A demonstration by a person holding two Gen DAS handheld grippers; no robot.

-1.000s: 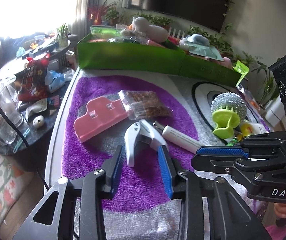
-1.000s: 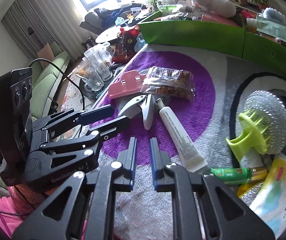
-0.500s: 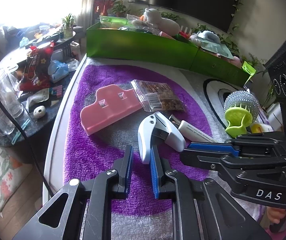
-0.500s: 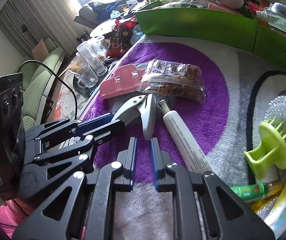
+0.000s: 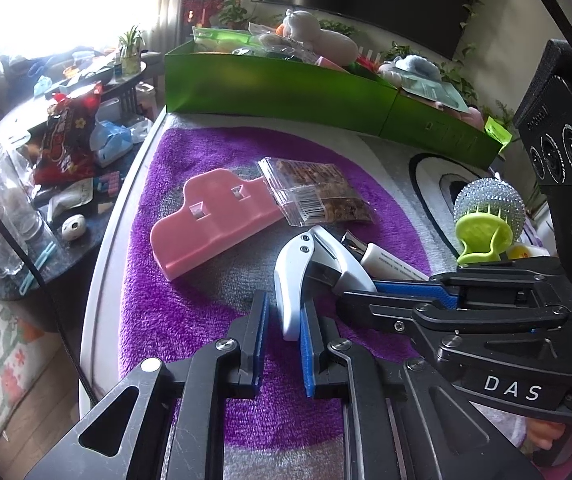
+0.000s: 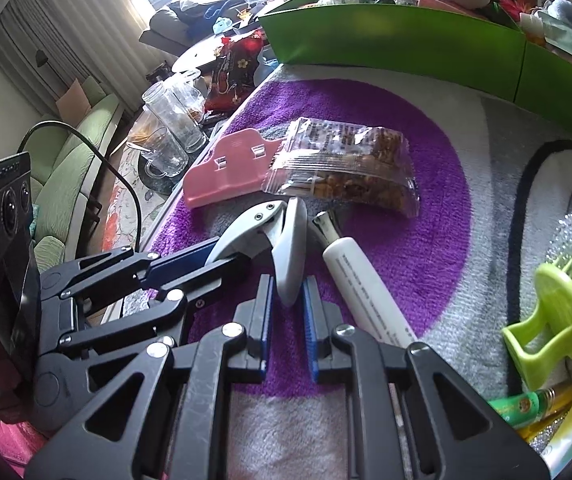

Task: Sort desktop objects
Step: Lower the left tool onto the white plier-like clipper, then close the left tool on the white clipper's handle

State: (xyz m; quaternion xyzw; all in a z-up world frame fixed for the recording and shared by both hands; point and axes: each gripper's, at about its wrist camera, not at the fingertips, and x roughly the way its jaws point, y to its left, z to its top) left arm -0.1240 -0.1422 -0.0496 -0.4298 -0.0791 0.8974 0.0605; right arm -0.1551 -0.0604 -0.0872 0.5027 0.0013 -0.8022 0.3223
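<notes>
I am viewing the table's purple rug (image 5: 190, 320), green boxes (image 5: 270, 88) behind. White hole punch (image 5: 298, 276) lying mid-rug; left hand-held gripper (image 5: 284, 344) closing around one handle, right hand-held gripper (image 6: 288, 312) nearly pressed together at the other.

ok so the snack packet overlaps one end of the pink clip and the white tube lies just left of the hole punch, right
Not quite. The white tube lies just to the right of the hole punch, not to its left; the right wrist view shows this. The rest holds: the snack packet does overlap one end of the pink clip.
</notes>
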